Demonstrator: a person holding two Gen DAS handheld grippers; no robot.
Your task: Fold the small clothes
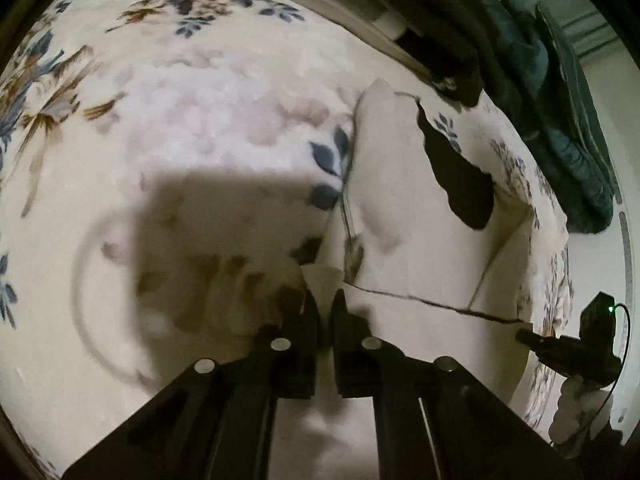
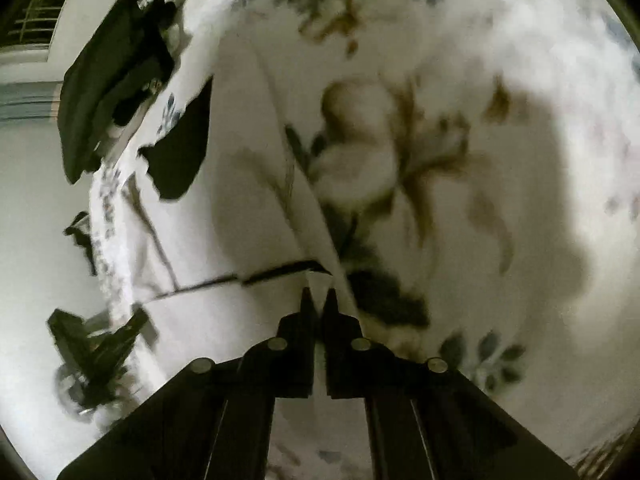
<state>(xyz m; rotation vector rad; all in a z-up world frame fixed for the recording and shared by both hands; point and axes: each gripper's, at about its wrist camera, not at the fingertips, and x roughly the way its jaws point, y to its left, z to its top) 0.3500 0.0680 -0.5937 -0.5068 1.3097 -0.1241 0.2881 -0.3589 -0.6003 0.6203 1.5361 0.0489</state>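
A small white garment [image 1: 400, 216] with dark edge trim lies on a flower-print bedspread [image 1: 180, 92]. My left gripper [image 1: 325, 298] is shut on a corner of the garment, pinching the white cloth between its fingertips. In the left wrist view the right gripper [image 1: 528, 336] shows at the far right, at the garment's other corner. In the right wrist view my right gripper [image 2: 319, 294] is shut on the garment's [image 2: 224, 208] trimmed corner, and the left gripper [image 2: 132, 328] shows at the lower left. The garment hangs stretched between the two grippers.
Dark green and black clothes [image 1: 560, 128] are piled at the bed's far edge. A black item [image 2: 116, 76] lies at the upper left of the right wrist view. The bedspread [image 2: 460, 120] fills most of both views.
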